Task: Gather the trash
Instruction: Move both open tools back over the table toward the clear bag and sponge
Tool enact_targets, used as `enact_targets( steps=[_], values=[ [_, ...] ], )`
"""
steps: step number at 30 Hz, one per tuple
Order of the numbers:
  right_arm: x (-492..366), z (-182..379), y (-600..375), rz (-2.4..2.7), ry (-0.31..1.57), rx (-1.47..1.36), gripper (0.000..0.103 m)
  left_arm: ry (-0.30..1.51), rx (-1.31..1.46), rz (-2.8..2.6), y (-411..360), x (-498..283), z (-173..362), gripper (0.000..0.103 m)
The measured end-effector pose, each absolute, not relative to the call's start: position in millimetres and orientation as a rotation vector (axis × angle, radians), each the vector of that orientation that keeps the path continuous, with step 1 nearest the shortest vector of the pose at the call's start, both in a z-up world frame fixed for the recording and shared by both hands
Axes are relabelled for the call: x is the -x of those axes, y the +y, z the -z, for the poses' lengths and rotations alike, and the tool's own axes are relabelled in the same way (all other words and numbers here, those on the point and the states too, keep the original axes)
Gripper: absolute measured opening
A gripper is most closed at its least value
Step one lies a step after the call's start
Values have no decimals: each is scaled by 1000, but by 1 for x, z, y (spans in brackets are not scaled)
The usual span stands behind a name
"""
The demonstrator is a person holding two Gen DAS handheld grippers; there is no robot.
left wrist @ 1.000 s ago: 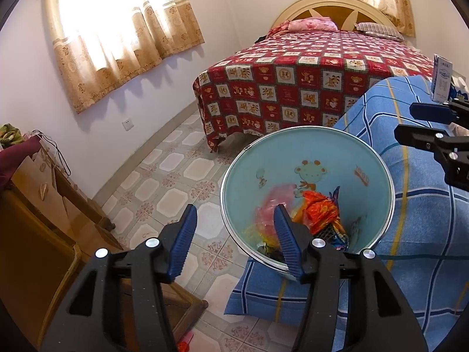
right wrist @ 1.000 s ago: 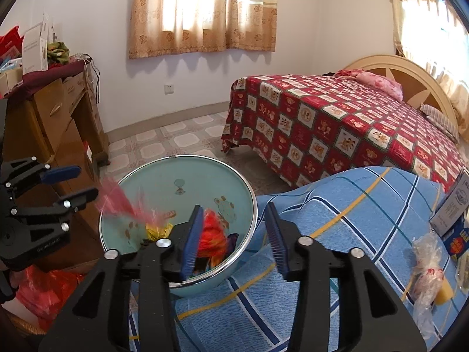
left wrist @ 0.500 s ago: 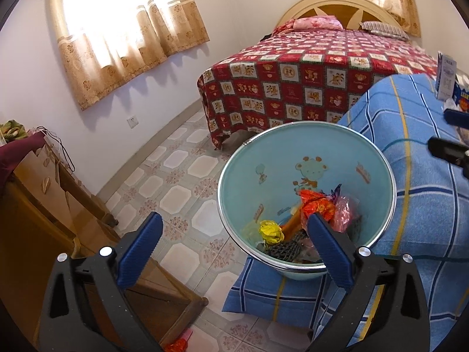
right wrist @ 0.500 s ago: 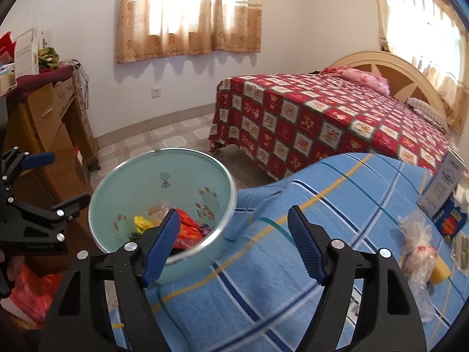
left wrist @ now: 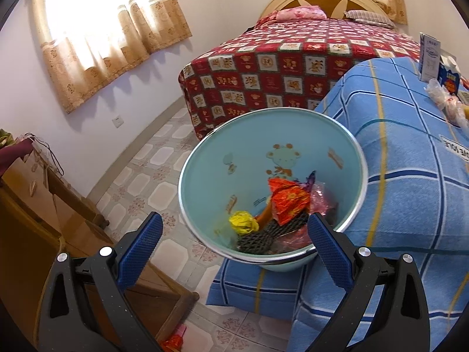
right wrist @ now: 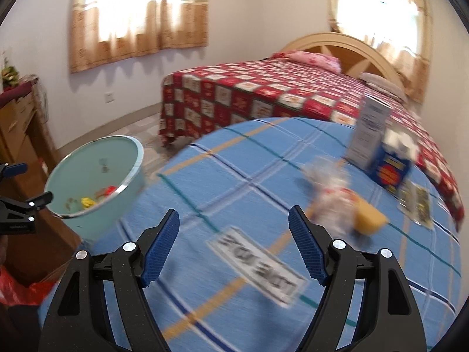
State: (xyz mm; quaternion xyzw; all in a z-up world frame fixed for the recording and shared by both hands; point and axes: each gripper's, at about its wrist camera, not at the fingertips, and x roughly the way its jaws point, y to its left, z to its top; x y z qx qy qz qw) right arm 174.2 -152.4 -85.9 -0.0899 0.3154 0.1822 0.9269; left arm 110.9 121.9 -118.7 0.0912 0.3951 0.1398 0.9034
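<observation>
A pale blue waste bin stands beside the blue checked cloth. Inside lie an orange-red wrapper, a yellow wad, a pink bag and dark mesh. My left gripper hangs open over the bin's near rim with nothing between its jaws. My right gripper is open over the cloth, empty. Ahead of it to the right lie a clear plastic bag and a yellow lump. In the right wrist view the left gripper's fingers show at the left edge.
A white and blue carton and flat packets stand at the cloth's far right. A printed label lies on the cloth near my right gripper. A red checked bed is behind, a wooden cabinet at left, tiled floor between.
Both grippers opened; a pink bag dropped from the left one into the bin. The right gripper swung right, away from the bin and over the cloth toward the plastic bag.
</observation>
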Motion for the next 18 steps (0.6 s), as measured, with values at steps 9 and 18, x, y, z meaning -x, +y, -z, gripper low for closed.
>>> enact_targets(
  steps=[9,18],
  values=[
    [-168,91,-256,-117,672,96,81,799,-207,-168,54,-130,112,97],
    [-167,100,-336,93,687,36,81,784,-178,-11,-51,-170,100,97]
  ],
)
